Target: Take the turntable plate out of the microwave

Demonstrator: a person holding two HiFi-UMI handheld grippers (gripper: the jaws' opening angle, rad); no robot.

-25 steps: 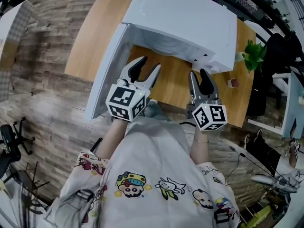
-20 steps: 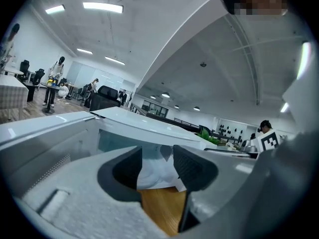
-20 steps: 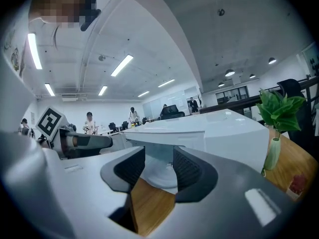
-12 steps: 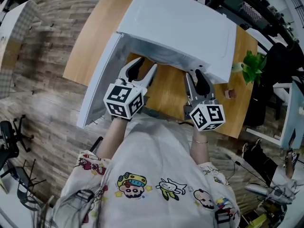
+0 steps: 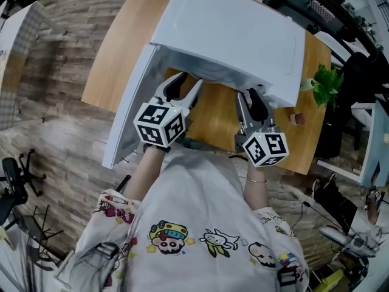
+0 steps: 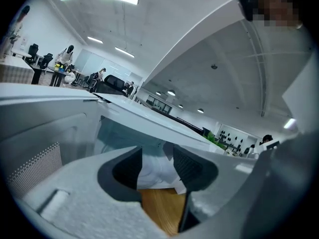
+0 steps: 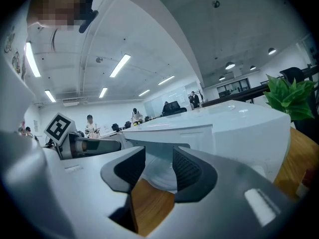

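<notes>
Turntable plate [image 7: 158, 177] is lying inside microwave [image 5: 231, 35] cavity, door [image 5: 130, 108] hanging open | left gripper [image 5: 186, 85], right gripper [image 5: 250, 96] are hovering at its mouth, jaws apart, empty | advisable: entering level, pinching rim, lifting before withdrawing.

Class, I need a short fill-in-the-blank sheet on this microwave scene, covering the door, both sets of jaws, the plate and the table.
1. The door of the microwave stands ____.
2. The jaws of the left gripper and the right gripper are ____, holding nothing.
3. The turntable plate lies ____ the microwave.
4. The microwave rests on a ____ table.

Missing words: open; apart; inside; wooden.
</notes>
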